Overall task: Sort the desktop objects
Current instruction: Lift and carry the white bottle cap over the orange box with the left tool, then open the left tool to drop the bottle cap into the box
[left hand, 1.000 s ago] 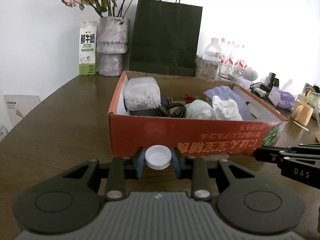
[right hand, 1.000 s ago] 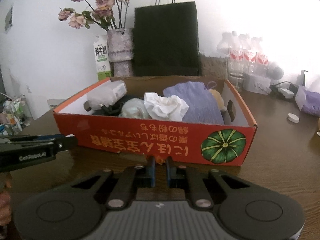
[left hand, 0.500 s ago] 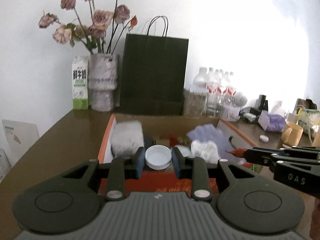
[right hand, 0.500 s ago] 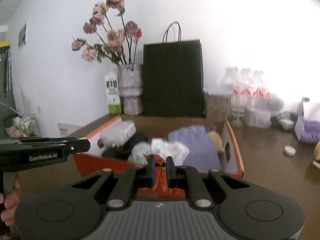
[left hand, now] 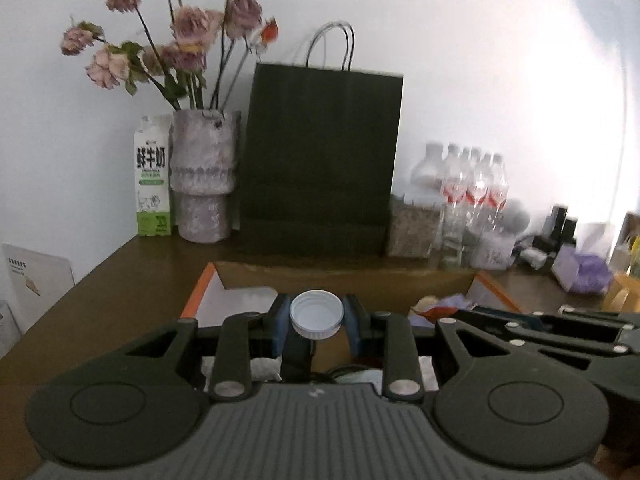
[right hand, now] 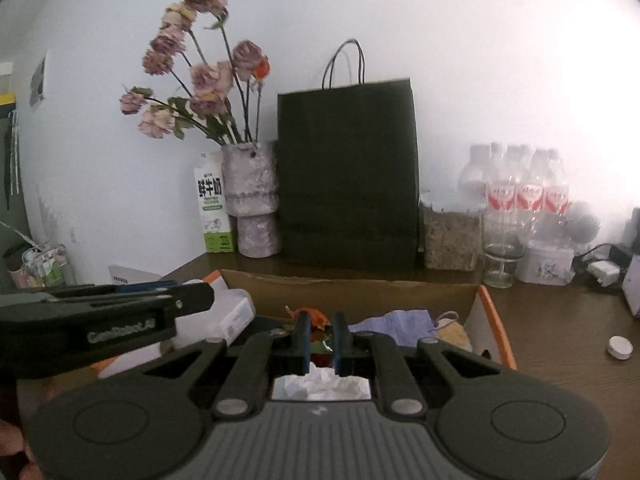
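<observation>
Left tongs (left hand: 316,326) clamp white cap (left hand: 317,314) | right tongs (right hand: 320,336) pinch orange scrap (right hand: 316,320) | both over box (right hand: 494,320), drops pending | cap on tabletop (right hand: 619,347) left

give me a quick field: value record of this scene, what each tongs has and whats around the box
left tongs: shut on white bottle cap, over the box
right tongs: shut on a small orange-red scrap, over the box
cardboard box: open, orange outside, holds crumpled tissue and purple cloth
behind box: black paper bag, vase of dried flowers, milk carton, water bottles
loose on table: second white cap, right of the box
</observation>
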The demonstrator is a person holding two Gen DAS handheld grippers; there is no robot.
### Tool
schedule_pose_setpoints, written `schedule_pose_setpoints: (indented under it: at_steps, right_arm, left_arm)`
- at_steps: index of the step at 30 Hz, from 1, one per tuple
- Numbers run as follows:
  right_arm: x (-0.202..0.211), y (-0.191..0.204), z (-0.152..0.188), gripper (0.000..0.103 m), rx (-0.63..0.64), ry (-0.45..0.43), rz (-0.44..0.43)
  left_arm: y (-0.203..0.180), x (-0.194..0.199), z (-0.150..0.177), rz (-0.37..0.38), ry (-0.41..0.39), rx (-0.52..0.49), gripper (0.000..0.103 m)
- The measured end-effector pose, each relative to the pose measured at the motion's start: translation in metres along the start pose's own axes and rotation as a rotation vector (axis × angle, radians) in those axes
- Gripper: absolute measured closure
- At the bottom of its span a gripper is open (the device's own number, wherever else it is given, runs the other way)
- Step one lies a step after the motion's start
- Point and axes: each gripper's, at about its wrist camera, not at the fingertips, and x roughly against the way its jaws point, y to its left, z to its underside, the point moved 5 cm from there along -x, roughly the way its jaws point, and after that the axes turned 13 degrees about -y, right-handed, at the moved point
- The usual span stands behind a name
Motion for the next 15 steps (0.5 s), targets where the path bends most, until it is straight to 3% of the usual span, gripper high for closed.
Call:
schedule_pose_setpoints:
  at_steps: [4, 10, 12, 13, 14, 15]
  right_arm:
    - [-0.01, -0.005, 0.012, 0.094, -0.002, 0.038, 0.007]
    - [-0.008, -0.01, 0.014, 0.093, -0.013, 0.039, 0.011]
    - [-0.005, -0.011, 0.015, 0.09, -0.015, 0.043, 0.012]
    - [-0.003, -0.011, 0.014, 0.09, -0.01, 0.037, 0.016]
    - [-0.001, -0.01, 0.012, 0.077, -0.008, 0.028, 0.018]
    - [0.002, -0.01, 0.01, 0.057, -0.003, 0.017, 0.02]
  left_arm:
    - [0.004, -0.012, 0.015, -0.031, 0.037, -0.008, 0.073]
    - [0.002, -0.008, 0.02, -0.059, 0.016, -0.051, 0.072]
    - [0.002, -0.003, 0.018, -0.065, -0.008, -0.056, 0.058]
    - [0.002, 0.001, 0.017, -0.071, -0.022, -0.057, 0.039]
    - [0.002, 0.004, 0.015, -0.076, -0.035, -0.058, 0.023]
    - [0.002, 0.007, 0.013, -0.08, -0.048, -0.062, 0.019]
